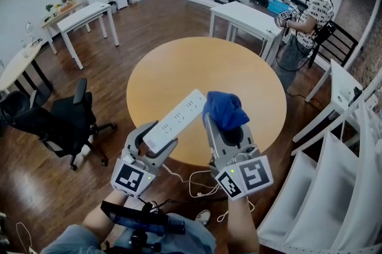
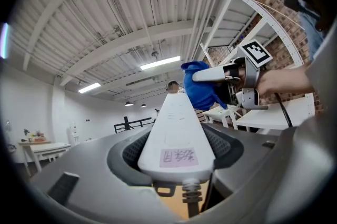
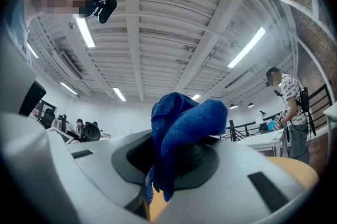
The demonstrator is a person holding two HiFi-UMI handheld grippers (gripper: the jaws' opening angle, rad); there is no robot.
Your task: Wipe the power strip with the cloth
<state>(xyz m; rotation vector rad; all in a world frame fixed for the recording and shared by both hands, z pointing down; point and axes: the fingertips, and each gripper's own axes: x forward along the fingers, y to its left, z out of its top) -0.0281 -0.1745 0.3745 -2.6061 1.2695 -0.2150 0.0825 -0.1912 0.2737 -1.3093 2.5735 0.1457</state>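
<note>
Power strip [image 1: 177, 117] is held clamped in left claw [image 1: 156, 140], centre frame, above round bench [image 1: 179, 64]. Blue cloth [image 1: 224, 109] is pinched in right claw [image 1: 227, 130], just beside. Wiping is judged next: cloth to be pressed along strip.

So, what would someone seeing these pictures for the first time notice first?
The white power strip, clamped in the left gripper, and the bright blue cloth, bunched in the right gripper, are held side by side in the middle foreground. Behind them is a round wooden table, and a person stands at the upper right.
</note>
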